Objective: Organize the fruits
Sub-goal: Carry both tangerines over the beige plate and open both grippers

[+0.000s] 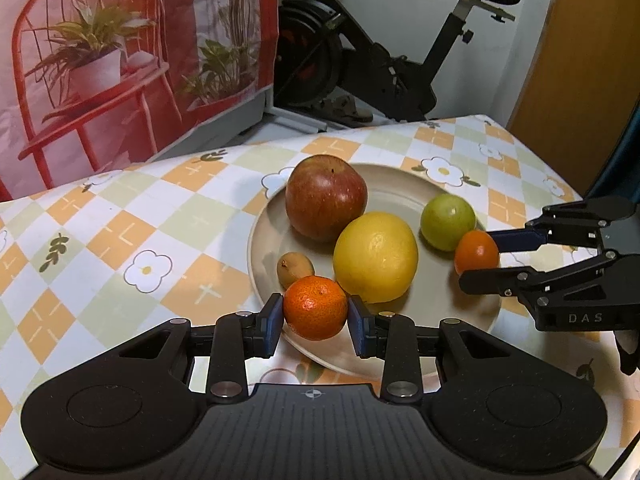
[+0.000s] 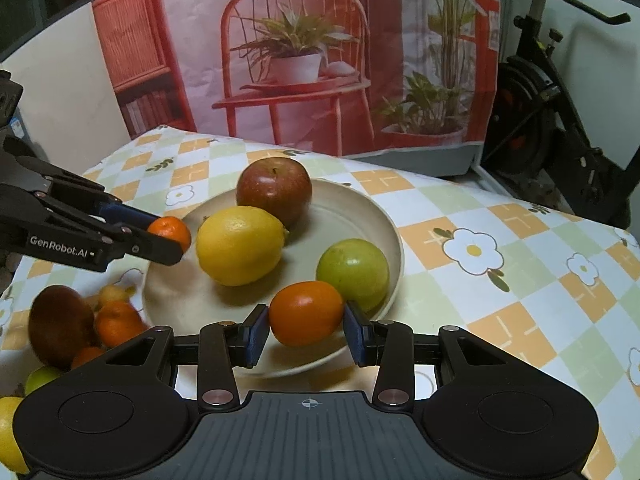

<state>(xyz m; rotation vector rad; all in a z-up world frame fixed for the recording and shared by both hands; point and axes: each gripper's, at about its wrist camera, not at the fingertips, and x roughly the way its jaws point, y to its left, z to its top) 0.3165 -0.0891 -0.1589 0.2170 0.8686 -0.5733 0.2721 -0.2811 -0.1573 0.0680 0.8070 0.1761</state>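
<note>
Nearest our left wrist camera, the left gripper [image 1: 315,321] pinched a mandarin [image 1: 315,306] between its blue pads, over the plate [image 1: 440,312] rim at 6 o'clock. Our right gripper [image 2: 306,330] clamped a smoother orange [image 2: 305,312] at the plate's [image 2: 372,208] near edge in the right wrist view; from the left camera it came in at 3 o'clock. On the plate we had a red apple [image 1: 326,197] at 12 o'clock, a lemon [image 1: 375,257] in the middle, a green fruit [image 1: 447,221] toward 2 o'clock and a small brown fruit [image 1: 294,267] touching the mandarin. More fruits [image 2: 64,326] lay blurred on the checked tablecloth [image 2: 500,240] at 8 o'clock.
</note>
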